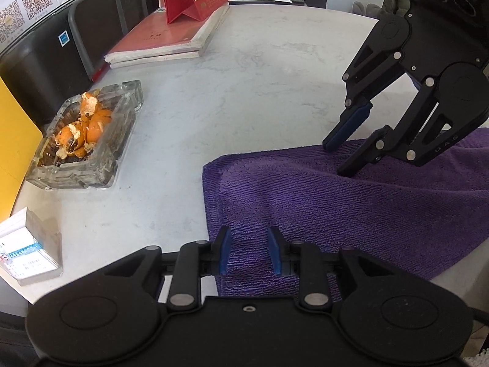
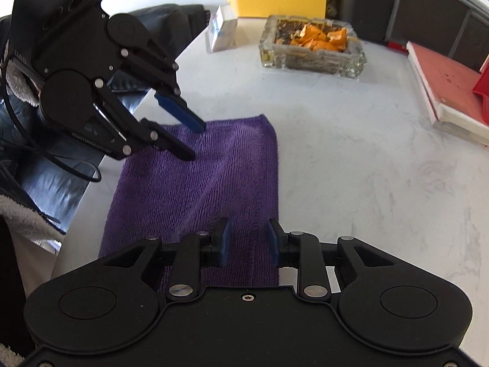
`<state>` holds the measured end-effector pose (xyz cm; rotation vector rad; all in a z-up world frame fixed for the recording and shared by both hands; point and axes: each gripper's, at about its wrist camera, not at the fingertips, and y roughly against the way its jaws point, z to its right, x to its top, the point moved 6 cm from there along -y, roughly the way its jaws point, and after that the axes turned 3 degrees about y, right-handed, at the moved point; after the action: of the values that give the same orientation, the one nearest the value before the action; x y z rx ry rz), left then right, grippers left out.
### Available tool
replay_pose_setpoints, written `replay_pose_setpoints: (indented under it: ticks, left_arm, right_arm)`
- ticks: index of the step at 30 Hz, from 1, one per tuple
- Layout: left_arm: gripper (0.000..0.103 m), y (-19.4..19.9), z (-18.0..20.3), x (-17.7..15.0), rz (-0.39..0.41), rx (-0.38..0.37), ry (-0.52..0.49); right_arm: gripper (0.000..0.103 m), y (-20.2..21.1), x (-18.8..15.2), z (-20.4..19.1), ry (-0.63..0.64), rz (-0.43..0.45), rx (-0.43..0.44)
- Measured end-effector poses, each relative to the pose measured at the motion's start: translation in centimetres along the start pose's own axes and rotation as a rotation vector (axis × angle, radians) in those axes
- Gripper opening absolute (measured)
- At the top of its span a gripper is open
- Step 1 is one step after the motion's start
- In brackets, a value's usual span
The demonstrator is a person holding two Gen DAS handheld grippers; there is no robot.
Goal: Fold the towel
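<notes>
The purple terry-cloth towel [image 2: 198, 189] lies on the pale marbled tabletop [image 2: 351, 159] as a narrow strip, apparently already doubled, with one long side near the table's edge. Your left gripper [image 1: 249, 250] is poised over one short end and your right gripper [image 2: 249, 244] over the opposite end. On each, the blue-padded jaws are parted by a modest gap with towel visible between them; the pads do not press on the cloth, so neither gripper holds anything.

Judged from this layout, you are between folds, positioned to take hold for the next one. The next move calls for lowering one gripper until its pads straddle the towel's end edge, pinching all layers, then carrying that end over to meet the other.

Keep clear of the square glass ashtray holding orange peel [image 2: 311, 46], which stands well apart across the table.
</notes>
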<state>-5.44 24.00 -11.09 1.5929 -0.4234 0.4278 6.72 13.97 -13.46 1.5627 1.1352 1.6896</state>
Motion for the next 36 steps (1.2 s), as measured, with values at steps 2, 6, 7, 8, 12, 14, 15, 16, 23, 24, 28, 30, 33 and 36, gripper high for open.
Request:
replay_pose_setpoints:
  ticks: [2,6,7,8,12,14,15,16,23,24,28,30,33,36]
  left_arm:
    - [0.028,0.0,-0.1,0.0,0.001,0.001,-0.003]
    - [0.031,-0.1,-0.2,0.0,0.003,0.0,-0.008]
    - [0.031,-0.1,-0.2,0.0,0.004,-0.003,-0.01]
    - [0.032,-0.1,-0.3,0.0,0.004,-0.006,-0.011]
    - [0.032,-0.1,-0.4,0.0,0.006,-0.016,-0.017]
    - [0.032,0.0,-0.4,0.0,0.007,-0.018,-0.022]
    - [0.032,0.0,-0.4,0.0,0.007,-0.019,-0.025]
    - [0.032,0.0,-0.3,0.0,0.007,-0.02,-0.028]
    - [0.032,-0.1,-0.3,0.0,0.006,-0.022,-0.04]
    - [0.032,-0.1,-0.3,0.1,0.005,-0.022,-0.04]
    - [0.032,-0.1,-0.3,0.1,0.004,-0.017,-0.044]
    - [0.033,-0.1,-0.3,0.1,0.004,-0.015,-0.041]
    - [0.033,-0.1,-0.3,0.1,0.003,-0.01,-0.041]
    - [0.033,-0.1,-0.4,0.2,0.001,0.013,-0.047]
  right_arm:
    - [0.025,0.0,0.0,-0.1,0.007,-0.008,0.006]
    - [0.015,-0.2,0.2,-0.5,0.052,-0.039,-0.001]
    - [0.008,-0.2,0.2,-0.6,0.066,-0.048,-0.005]
    - [0.004,-0.1,0.3,-0.6,0.068,-0.053,-0.004]
    - [0.003,0.1,0.5,-0.8,0.086,-0.049,-0.013]
    - [0.003,0.4,0.9,-0.8,0.089,-0.038,-0.022]
    - [0.003,0.7,1.1,-0.7,0.093,-0.032,-0.03]
    - [0.003,1.0,1.3,-0.7,0.097,-0.025,-0.039]
    - [0.003,0.3,1.4,-0.3,0.163,-0.038,-0.155]
    - [0.003,0.0,1.3,-0.4,0.173,-0.042,-0.161]
    - [0.003,-0.8,0.9,-0.6,0.195,-0.049,-0.185]
    - [0.004,-0.8,0.8,-0.5,0.191,-0.043,-0.199]
    - [0.007,-0.7,0.8,-0.2,0.173,-0.042,-0.223]
    - [0.016,0.6,1.4,0.3,0.111,0.001,-0.251]
